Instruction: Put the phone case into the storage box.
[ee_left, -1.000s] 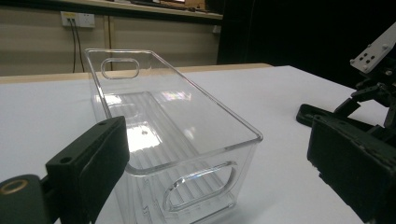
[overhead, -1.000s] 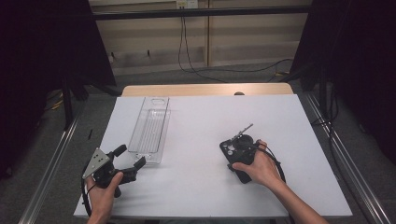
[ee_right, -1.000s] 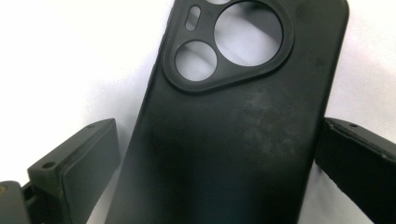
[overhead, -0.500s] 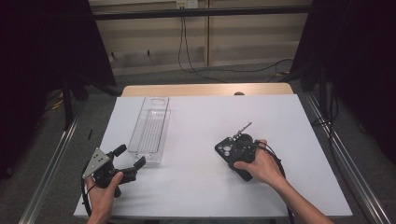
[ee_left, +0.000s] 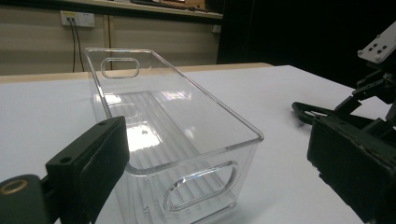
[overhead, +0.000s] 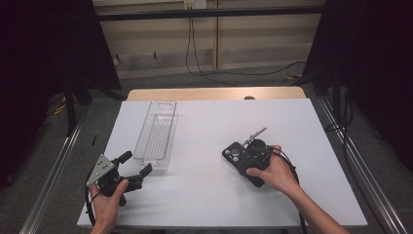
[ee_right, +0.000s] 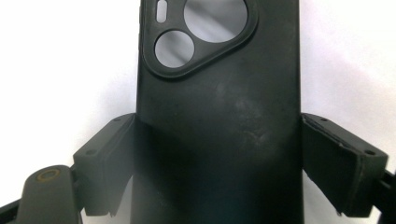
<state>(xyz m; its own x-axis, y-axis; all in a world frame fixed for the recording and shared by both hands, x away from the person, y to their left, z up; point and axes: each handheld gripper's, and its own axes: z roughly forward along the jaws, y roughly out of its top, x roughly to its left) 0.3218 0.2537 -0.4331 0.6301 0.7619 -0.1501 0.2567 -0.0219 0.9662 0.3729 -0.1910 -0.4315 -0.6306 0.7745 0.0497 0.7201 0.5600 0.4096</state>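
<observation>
Closing in: right gripper (overhead: 242, 157) jaws just narrowed, pressing both edges of black phone case (ee_right: 219, 121); left gripper (overhead: 135, 163) spread wide beside clear bin (ee_left: 187, 140).

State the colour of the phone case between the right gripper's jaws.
Black, a matte finish: the phone case shows best in the right gripper view.

Looking along the right gripper (ee_right: 219, 163), a black phone case (ee_right: 219, 116) lies back-up on the white table (ee_right: 56, 56), its length running up between the two black jaws. The jaws have just been closing and now sit against the case's long edges, one on each side. Near the top, a raised camera surround holds two round cutouts and a small slot.
</observation>
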